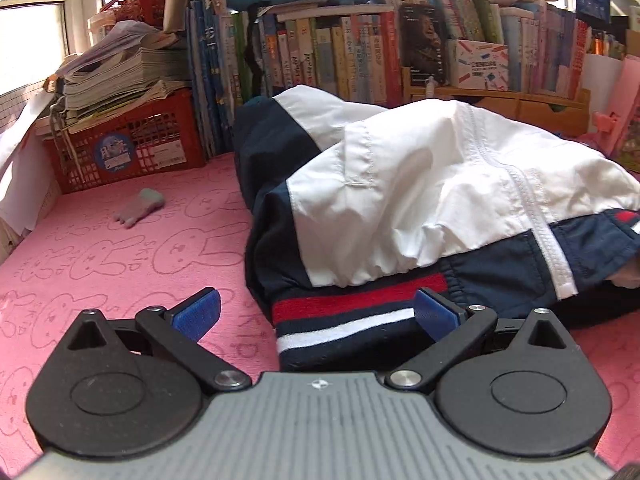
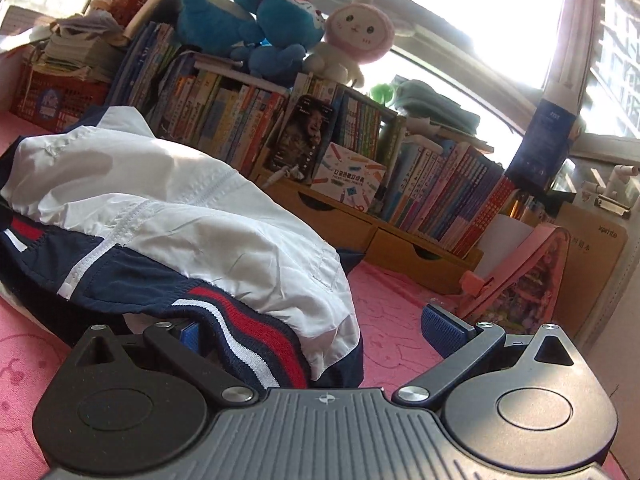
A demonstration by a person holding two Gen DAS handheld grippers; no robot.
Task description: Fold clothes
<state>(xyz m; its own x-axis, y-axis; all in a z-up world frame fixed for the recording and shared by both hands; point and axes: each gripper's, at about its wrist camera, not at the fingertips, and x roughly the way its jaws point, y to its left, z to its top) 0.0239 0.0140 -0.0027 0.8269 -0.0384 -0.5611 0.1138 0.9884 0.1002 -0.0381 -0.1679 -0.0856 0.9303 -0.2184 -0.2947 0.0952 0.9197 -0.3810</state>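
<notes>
The jacket (image 1: 420,200) — white and navy, with a red-and-white striped hem — lies crumpled on the pink mat (image 1: 120,248) covering the worktop, in front of a row of books (image 1: 340,52). The left gripper (image 1: 320,316) has its jaws spread wide, the striped hem lying between them, nothing clamped. The right gripper (image 2: 320,332) is likewise wide open — hem fabric drapes over its left finger, ungripped. A red basket (image 1: 132,148) stands well apart to the left.
</notes>
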